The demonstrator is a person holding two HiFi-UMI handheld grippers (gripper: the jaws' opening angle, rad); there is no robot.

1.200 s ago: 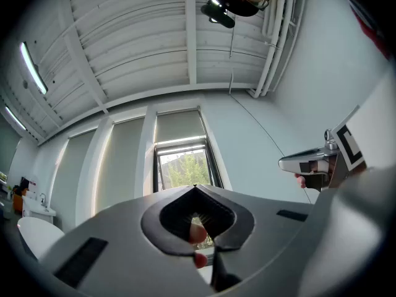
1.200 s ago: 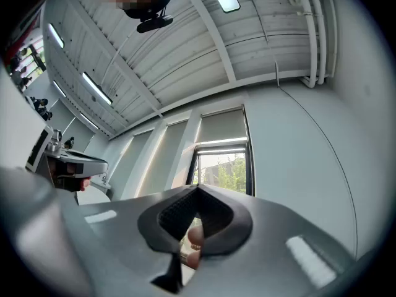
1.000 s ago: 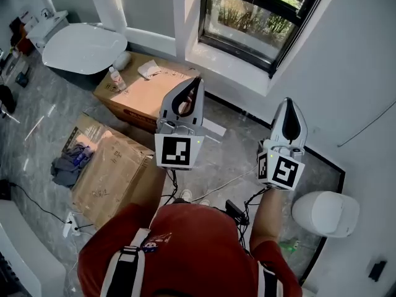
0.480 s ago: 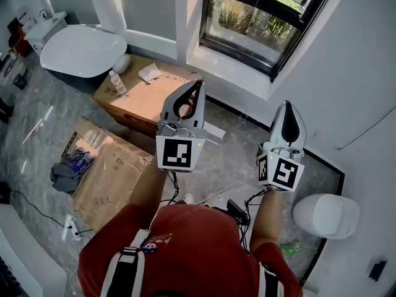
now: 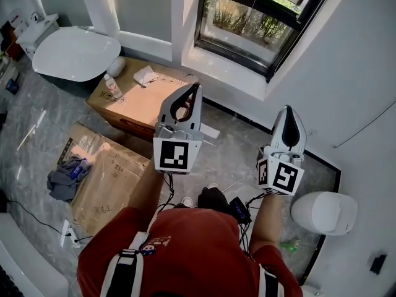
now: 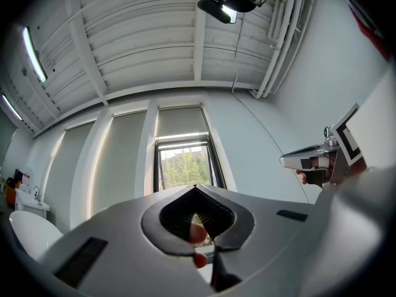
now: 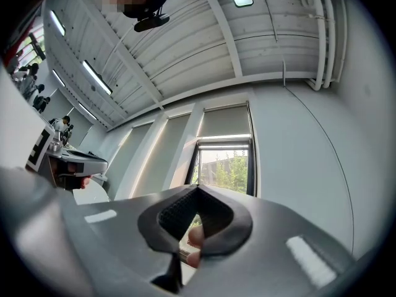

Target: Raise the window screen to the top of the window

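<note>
The left gripper (image 5: 197, 87) and right gripper (image 5: 286, 109) are both clenched, jaws tip to tip, with nothing between them and touching nothing. Both point up toward the window (image 5: 250, 23), clear of it. The window screen (image 6: 180, 121) covers its upper part.

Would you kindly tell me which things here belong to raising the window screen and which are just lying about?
Job: window, its screen, left tongs, right tongs.
Lying about: cardboard boxes, bathtub, toilet, bottle, grey cloth.
</note>
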